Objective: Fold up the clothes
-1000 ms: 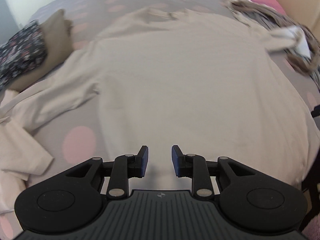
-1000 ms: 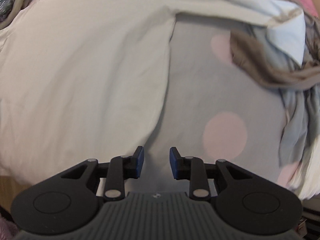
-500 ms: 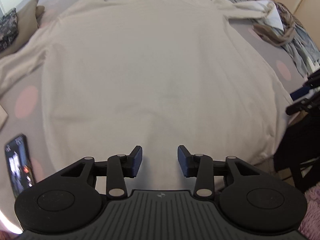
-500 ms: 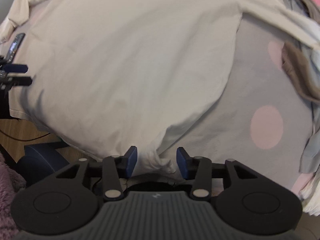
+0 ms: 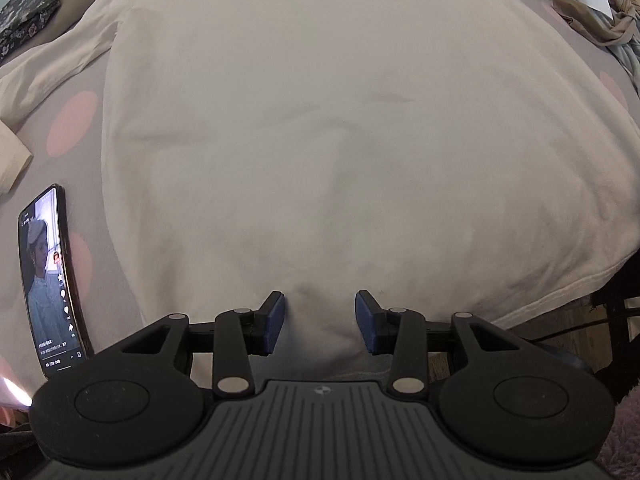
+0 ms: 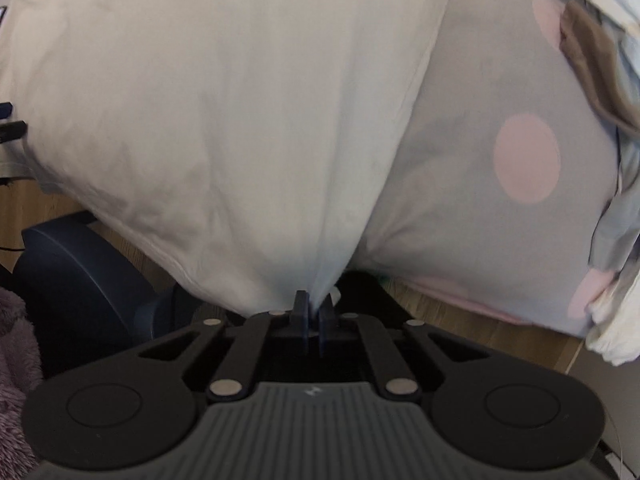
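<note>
One cream shirt [image 5: 320, 120] lies spread flat on the bed [image 5: 80, 168], beside one phone [image 5: 50, 280] and one heap of other clothes [image 5: 600, 12]. The right gripper [image 6: 314, 314] is clamped on the shirt's hem corner; the left gripper [image 5: 320, 320] hovers over the hem, jaws apart.

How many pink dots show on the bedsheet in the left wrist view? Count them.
4 on the bedsheet: one large left of the cream shirt, one beside the phone, slivers at the bottom-left and right edges. The shirt likely hides more.

Right tongs [image 6: 315, 312] have clamped the shirt [image 6: 240, 120] hem; left tongs [image 5: 320, 320] dropped closer.
</note>
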Action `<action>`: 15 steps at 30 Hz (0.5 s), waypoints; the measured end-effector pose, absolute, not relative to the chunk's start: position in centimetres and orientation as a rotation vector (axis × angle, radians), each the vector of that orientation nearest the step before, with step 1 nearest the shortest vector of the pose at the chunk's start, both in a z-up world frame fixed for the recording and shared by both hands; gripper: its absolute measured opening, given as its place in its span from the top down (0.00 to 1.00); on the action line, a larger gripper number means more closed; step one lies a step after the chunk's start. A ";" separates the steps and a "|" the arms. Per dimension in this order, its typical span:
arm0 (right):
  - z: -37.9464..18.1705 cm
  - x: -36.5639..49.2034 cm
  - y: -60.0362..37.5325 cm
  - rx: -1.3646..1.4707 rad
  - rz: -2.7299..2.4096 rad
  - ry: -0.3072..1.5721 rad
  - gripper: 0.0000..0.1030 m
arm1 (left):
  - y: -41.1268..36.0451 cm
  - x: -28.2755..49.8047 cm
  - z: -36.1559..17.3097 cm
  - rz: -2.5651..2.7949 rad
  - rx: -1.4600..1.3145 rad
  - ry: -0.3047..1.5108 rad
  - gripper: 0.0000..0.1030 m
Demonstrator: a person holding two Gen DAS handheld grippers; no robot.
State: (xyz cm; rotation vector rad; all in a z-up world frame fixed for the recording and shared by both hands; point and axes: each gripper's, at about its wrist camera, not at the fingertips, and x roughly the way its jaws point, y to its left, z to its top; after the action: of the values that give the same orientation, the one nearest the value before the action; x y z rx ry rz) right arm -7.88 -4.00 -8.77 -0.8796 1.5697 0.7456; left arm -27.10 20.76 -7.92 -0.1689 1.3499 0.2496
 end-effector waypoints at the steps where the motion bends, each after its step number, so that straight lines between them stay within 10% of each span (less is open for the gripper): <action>1: -9.0 -7.9 -3.9 -0.887 0.738 1.583 0.95 | 20.8 -27.2 -7.9 0.250 -0.170 1.350 0.64; 6: -8.0 -8.3 -3.8 -0.891 0.712 1.599 0.66 | 21.5 -27.7 -7.7 0.269 -0.180 1.349 0.63; 15: -3.3 -8.4 -3.1 -0.680 0.726 1.333 0.61 | 23.5 -29.3 -6.9 0.288 -0.225 1.349 0.62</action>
State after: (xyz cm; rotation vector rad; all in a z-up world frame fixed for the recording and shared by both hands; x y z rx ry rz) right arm -8.40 -3.12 -3.28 -0.6797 1.3326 0.7258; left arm -29.30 23.49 -6.92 -0.2253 1.3491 0.2876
